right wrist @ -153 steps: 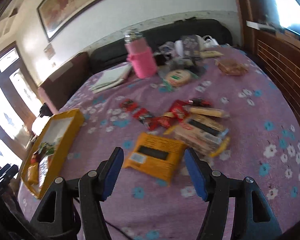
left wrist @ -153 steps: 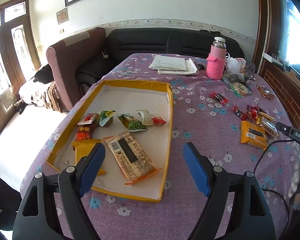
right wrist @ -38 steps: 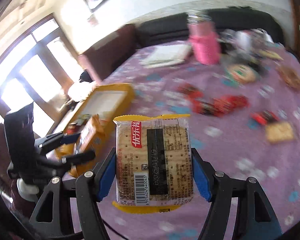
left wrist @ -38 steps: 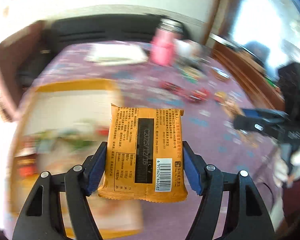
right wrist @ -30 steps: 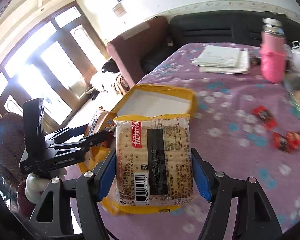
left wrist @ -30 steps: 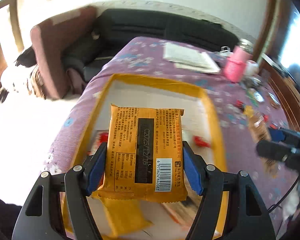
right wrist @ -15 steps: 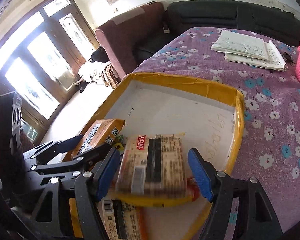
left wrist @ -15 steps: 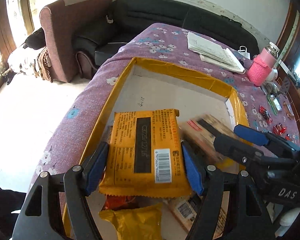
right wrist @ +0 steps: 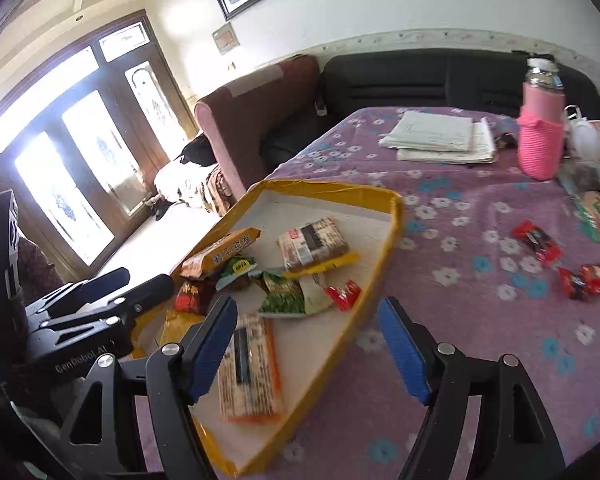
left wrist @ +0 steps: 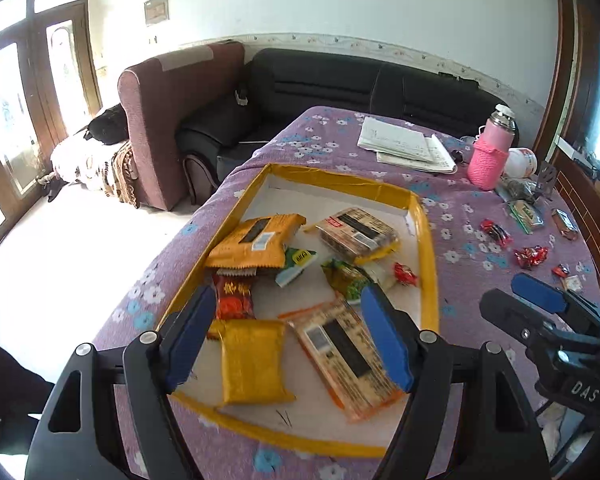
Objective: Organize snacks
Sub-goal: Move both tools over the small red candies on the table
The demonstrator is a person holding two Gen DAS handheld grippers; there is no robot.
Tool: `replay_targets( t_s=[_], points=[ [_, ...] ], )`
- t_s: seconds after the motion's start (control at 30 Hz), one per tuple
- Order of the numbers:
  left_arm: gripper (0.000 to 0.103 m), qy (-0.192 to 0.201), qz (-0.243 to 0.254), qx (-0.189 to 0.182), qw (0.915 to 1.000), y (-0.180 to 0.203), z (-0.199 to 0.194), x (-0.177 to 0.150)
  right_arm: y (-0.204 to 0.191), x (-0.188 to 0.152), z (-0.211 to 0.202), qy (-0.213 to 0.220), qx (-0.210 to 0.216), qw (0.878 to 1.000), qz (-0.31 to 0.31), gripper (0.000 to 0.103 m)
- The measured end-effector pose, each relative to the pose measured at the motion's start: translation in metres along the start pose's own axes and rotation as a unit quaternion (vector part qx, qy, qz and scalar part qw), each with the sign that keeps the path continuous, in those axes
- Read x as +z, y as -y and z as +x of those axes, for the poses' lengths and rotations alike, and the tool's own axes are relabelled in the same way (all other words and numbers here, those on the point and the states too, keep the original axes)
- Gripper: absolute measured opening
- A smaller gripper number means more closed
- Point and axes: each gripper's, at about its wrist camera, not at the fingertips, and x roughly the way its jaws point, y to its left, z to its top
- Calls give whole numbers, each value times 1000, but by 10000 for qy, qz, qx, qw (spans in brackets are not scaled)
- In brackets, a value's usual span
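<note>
Both your grippers, the left gripper [left wrist: 288, 336] and the right gripper [right wrist: 308, 346], hang wide open with nothing in them over the near end of the yellow tray [left wrist: 428, 248], where the cracker packs [left wrist: 346, 350] lie flat. What's left is the small red snack packets [right wrist: 588, 276] farther out on the purple worktop [right wrist: 480, 300]. They look light, crinkly and slippery, so I'd pinch across the middle, not the sealed ends.

table with purple floral cloth [left wrist: 340, 152], yellow-rimmed tray [left wrist: 427, 248] on its left side, stacked papers [left wrist: 404, 144] at far end, pink flask [left wrist: 490, 156] beside them, red wrapped snacks [left wrist: 531, 257] loose on cloth right of tray
</note>
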Motion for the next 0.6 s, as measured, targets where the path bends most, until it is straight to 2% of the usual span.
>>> replay_targets(
  t_s=[0.1, 0.33, 0.6],
  points=[
    [75, 102, -9, 7, 9999, 10, -17, -9, 2, -21, -32, 244, -59, 9997, 47, 76],
    [75, 350, 174, 20, 9992, 38, -52, -20, 13, -47, -87, 614, -4, 9978, 254, 78],
    [78, 594, 369, -10, 9975, 61, -83, -31, 25, -66, -124, 833, -62, 9956, 435, 79]
  ],
)
